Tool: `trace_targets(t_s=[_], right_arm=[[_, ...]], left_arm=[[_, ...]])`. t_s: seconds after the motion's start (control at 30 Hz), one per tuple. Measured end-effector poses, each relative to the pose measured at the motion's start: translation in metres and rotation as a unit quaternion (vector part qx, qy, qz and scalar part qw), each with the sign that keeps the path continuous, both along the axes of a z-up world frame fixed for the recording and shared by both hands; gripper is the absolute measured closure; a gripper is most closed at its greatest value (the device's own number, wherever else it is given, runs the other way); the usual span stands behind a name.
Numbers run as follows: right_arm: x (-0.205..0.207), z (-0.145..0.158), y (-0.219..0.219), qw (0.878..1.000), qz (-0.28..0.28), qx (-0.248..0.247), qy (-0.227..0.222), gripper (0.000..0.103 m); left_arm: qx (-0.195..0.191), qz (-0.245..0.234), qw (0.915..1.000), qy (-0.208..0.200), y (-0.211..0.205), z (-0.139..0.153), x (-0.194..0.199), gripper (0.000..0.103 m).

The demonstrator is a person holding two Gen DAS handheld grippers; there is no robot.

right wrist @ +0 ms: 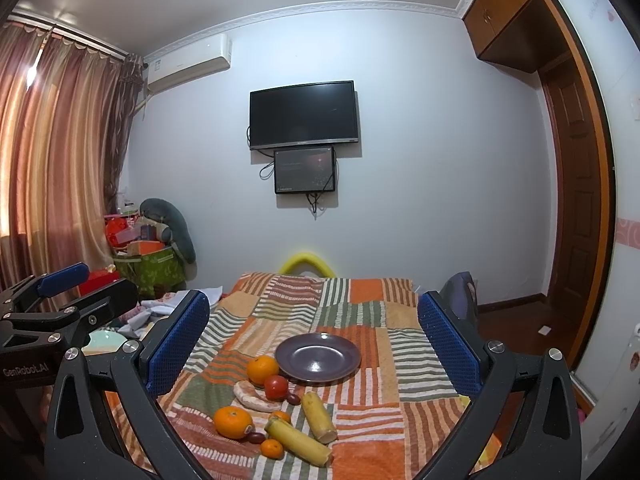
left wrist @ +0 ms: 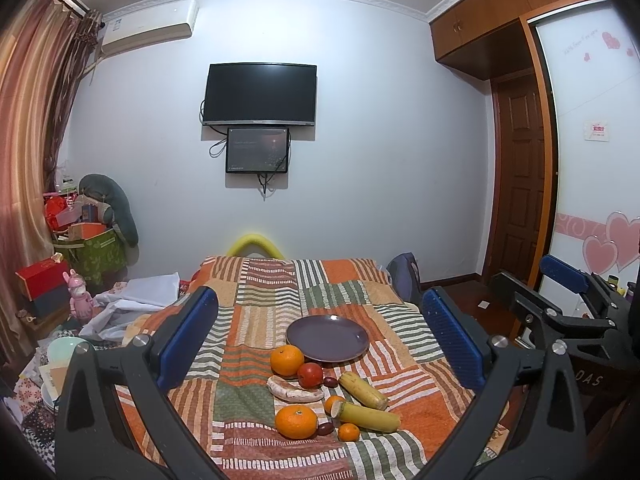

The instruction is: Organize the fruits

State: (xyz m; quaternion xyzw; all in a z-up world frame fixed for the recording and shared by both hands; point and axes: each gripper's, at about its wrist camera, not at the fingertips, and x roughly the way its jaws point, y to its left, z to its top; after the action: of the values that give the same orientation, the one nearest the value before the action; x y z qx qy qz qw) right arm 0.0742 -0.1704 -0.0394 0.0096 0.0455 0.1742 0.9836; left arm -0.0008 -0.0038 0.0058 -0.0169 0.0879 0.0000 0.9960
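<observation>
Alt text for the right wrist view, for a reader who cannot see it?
An empty purple plate sits on a patchwork bedspread, with oranges, a tomato and yellow corn pieces clustered in front of it. The open right gripper frames the scene, holding nothing.

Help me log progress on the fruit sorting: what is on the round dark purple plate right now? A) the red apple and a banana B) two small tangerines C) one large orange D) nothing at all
D: the round dark purple plate is bare, with the large orange and red apple lying on the striped patchwork blanket beside it.
</observation>
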Motion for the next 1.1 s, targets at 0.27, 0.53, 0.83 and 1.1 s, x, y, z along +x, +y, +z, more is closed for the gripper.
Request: trace_targets(t_s=[0.27,0.53,0.83,1.1], right_arm=[[-0.0011,0.0002,0.0011,1.0,0.001,0.001,-0.001,0.0],[-0.0015,-0.0008,0.0021,1.0,0.003,0.004,-0.001,0.0],[-0.0025,-0.0015,0.0015,1.0,0.003,0.004,-0.002,0.0],[-0.0026,-0.0017,0.0015,1.0,0.003,0.004,-0.002,0.0]], left_arm=[[-0.001,-0.001,1.0,0.0,0.0002,0.0001,-0.0008,0.0],[0.0,0.002,1.0,0.001,0.0027,0.0002,-0.0018,0.0],[-0.001,0.001,1.0,0.001,0.003,0.0002,-0.0024,0.0],[0.0,0.0,1.0,0.001,0.003,-0.0013,-0.0026,0.0]])
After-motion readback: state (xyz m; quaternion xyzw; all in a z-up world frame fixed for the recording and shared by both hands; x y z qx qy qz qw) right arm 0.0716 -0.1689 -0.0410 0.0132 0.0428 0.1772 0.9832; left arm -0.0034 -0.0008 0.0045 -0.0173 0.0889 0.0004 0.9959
